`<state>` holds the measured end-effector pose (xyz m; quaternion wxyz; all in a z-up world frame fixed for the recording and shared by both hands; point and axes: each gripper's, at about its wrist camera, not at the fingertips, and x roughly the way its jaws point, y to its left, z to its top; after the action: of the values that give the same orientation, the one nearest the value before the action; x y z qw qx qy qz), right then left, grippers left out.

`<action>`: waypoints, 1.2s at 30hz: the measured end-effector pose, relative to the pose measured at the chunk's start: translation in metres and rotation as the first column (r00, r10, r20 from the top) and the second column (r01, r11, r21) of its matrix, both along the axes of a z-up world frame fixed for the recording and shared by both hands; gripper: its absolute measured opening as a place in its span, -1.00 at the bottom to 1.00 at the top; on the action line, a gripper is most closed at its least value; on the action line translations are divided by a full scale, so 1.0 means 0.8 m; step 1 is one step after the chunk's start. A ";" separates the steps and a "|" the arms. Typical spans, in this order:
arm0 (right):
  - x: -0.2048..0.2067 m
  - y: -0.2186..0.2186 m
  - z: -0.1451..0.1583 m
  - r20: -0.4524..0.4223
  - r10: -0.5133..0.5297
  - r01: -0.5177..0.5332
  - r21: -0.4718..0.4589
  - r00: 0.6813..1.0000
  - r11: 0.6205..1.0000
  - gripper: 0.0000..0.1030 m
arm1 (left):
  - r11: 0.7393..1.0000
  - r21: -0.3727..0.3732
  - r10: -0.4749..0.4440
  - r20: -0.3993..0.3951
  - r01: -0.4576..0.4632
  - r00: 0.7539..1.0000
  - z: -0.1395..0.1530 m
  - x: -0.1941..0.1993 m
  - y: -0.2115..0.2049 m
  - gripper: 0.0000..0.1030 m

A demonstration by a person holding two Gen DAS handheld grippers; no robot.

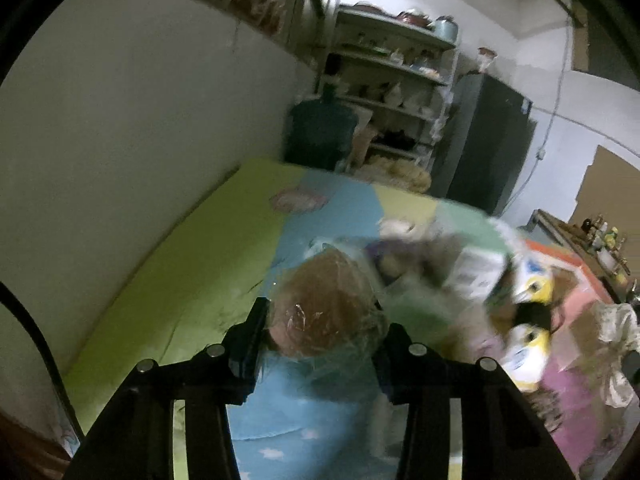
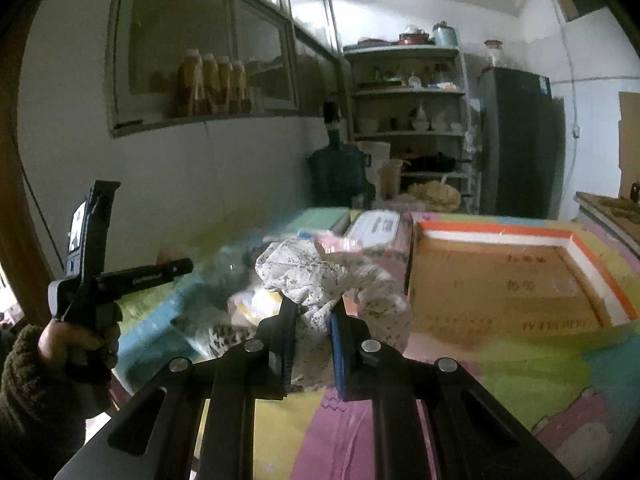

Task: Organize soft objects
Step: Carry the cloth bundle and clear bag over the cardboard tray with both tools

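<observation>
1. Covering the whole work area, a patchwork mat [image 1: 168, 280] of lime, blue, green and pink panels lies along a white wall [image 1: 120, 112].
2. Standing at the far end are open shelves [image 2: 408, 92] of dishes, a dark fridge [image 2: 520, 140] to their right and a big water jug [image 2: 340, 172] to their left.
3. On the mat's right side in the right wrist view sits a shallow cardboard box [image 2: 500, 280] with an orange and white rim, its inside bare.
4. Left of the box lies a heap of soft things [image 2: 256, 312], some in clear wrap; the left wrist view shows it blurred.
5. The right gripper [image 2: 312, 320] pinches a white floral cloth [image 2: 304, 272] between its pads, jaws nearly together; the cloth bunches above the fingertips, just left of the box and over the heap.
6. The left gripper [image 1: 320, 320] pinches a brown plush toy in clear plastic [image 1: 324, 300], jaws about half apart and pressing its sides; the bundle sits over the blue panel, at the heap's left edge.
7. A hand [image 2: 80, 336] in a dark fuzzy sleeve [image 2: 32, 392] grips the left gripper's handle, seen at the left of the right wrist view.
</observation>
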<state>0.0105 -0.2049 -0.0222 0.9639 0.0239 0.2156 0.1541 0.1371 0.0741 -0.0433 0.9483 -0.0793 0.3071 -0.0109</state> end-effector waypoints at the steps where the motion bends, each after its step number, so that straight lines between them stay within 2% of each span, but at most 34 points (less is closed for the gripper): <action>1: -0.001 -0.002 0.005 0.014 -0.001 0.001 -0.001 1.000 1.000 -0.71 | 1.000 0.002 -0.010 0.012 0.010 1.000 0.005 0.000 -0.004 -0.09; 8: 0.008 -0.008 0.036 0.081 -0.009 0.010 -0.015 0.997 1.000 -0.71 | 0.998 0.009 -0.070 0.068 0.070 0.995 0.046 0.010 -0.042 -0.09; 16: 0.024 -0.027 0.053 0.102 -0.022 0.023 -0.004 0.995 1.000 -0.71 | 0.989 0.006 -0.145 0.101 0.145 0.984 0.075 0.026 -0.092 -0.09; 36: 0.057 -0.127 0.064 0.086 -0.146 0.144 0.029 0.986 0.989 -0.71 | 0.951 0.007 -0.308 0.094 0.309 0.947 0.090 0.053 -0.246 -0.10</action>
<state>0.0559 -0.3069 0.0289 0.9808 0.0437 0.1692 0.0871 0.1796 -0.1227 0.0284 0.9480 -0.0335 0.2706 -0.1638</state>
